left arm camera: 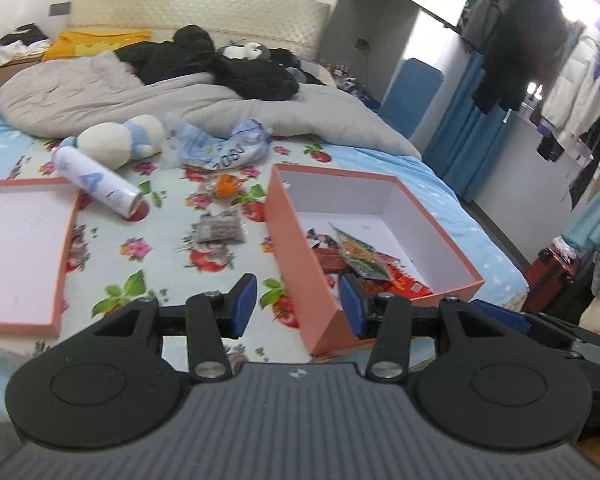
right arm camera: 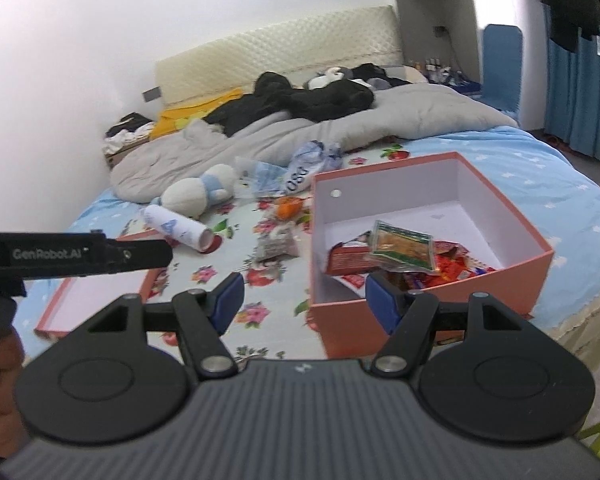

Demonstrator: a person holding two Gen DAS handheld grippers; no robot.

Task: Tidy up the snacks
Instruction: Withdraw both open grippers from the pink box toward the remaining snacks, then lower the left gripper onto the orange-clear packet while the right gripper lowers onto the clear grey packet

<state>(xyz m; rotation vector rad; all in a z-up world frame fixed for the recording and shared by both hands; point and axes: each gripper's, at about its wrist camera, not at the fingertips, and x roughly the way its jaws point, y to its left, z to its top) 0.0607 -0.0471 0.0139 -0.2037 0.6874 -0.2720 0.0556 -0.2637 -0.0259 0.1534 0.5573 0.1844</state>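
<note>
An open pink box (left arm camera: 292, 240) (right arm camera: 536, 256) with a white inside sits on the flowered bedsheet and holds several snack packets, a green-edged one (left arm camera: 358, 254) (right arm camera: 402, 250) on top. A grey packet (left arm camera: 220, 230) (right arm camera: 276, 246) and an orange snack (left arm camera: 226, 185) (right arm camera: 286, 207) lie on the sheet left of the box. A white canister (left arm camera: 96, 182) (right arm camera: 178, 226) lies further left. My left gripper (left arm camera: 298, 306) is open and empty over the box's near left wall. My right gripper (right arm camera: 304, 300) is open and empty at the box's near wall.
The box lid (left arm camera: 16, 252) (right arm camera: 96, 292) lies upside down at the left. A plush toy (left arm camera: 116, 140) (right arm camera: 198, 192), crumpled plastic bags (left arm camera: 224, 146) (right arm camera: 300, 168), a grey duvet (left arm camera: 180, 100) and dark clothes lie further back. Hanging clothes (left arm camera: 540, 60) are to the right of the bed.
</note>
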